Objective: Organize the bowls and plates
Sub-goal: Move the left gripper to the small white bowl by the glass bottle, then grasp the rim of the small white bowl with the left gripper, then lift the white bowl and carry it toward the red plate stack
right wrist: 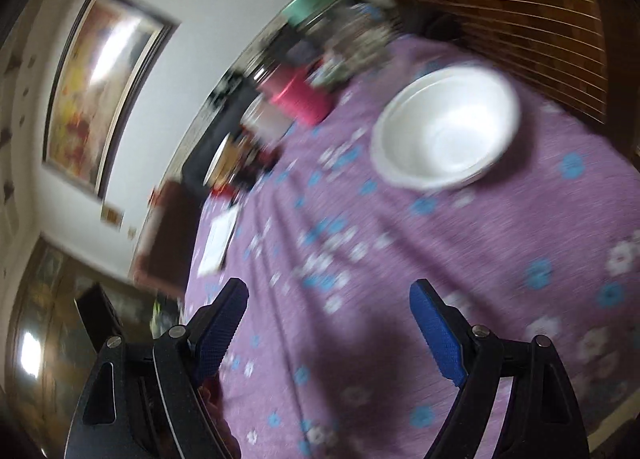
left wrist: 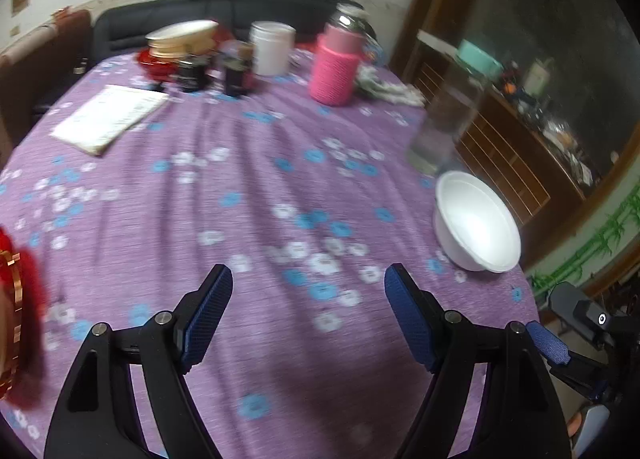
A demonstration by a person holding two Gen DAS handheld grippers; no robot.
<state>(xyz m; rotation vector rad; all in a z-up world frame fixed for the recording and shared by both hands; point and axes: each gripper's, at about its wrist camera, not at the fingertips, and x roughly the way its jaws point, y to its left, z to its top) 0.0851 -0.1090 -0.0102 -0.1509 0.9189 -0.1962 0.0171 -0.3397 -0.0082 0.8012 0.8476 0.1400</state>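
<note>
The left tongs and right tongs gape wide, holding nothing, over a surface draped in purple flowered cloth. A white bowl sits near its edge at three o'clock. A pink jar, papers and a dark sofa lie toward twelve.

Purple tablecloth printed with blue and white flowers; plain white bowl at right of the frame; pink ribbed container at upper centre; white cup beside it; blue textured pads on black gripper arms at bottom.
</note>
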